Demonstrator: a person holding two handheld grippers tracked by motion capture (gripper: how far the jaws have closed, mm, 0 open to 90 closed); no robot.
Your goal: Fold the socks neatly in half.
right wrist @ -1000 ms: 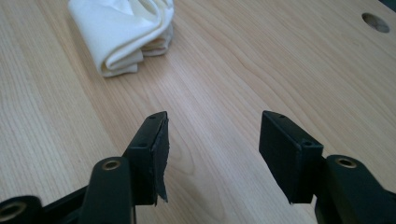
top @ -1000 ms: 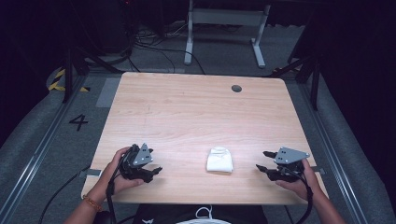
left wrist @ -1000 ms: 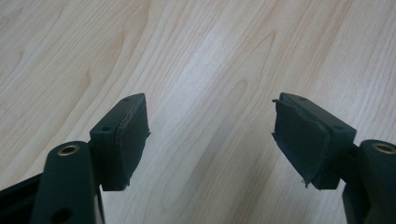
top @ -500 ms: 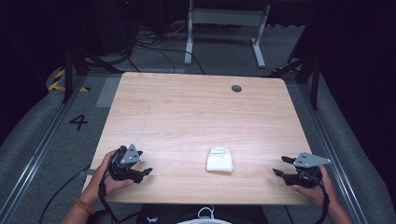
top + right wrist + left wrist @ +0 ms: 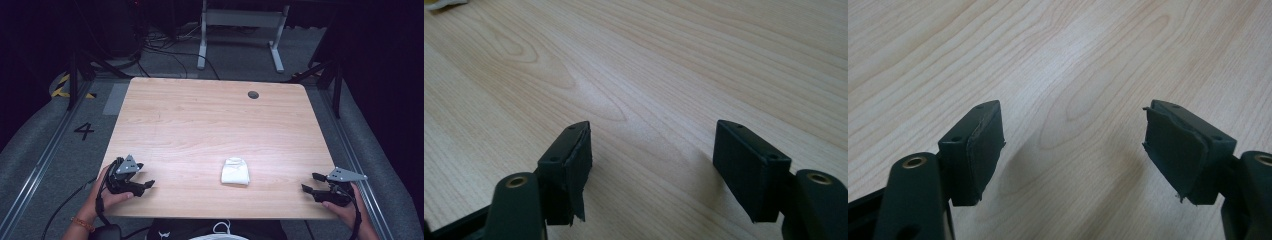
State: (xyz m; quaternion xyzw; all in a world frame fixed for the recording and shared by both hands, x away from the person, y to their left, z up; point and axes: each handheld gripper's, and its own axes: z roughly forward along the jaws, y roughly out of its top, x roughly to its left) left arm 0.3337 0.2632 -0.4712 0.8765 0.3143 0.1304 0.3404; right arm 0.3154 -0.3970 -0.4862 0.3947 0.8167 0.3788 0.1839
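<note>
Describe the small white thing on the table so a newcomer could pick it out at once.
Start from the light wooden table and go to its near edge, between the two grippers. There lies a folded white cloth, apart from both. It is the one soft, white thing on the wood; the only other mark is a dark round hole at the far side.

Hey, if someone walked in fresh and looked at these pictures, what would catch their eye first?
Probably the small folded white cloth, lying alone on the pale wooden table near its front edge. Next, the two black grippers at the front corners: the left gripper and the right gripper, both open with nothing between their jaws. The right one's jaws have just been opening.
</note>
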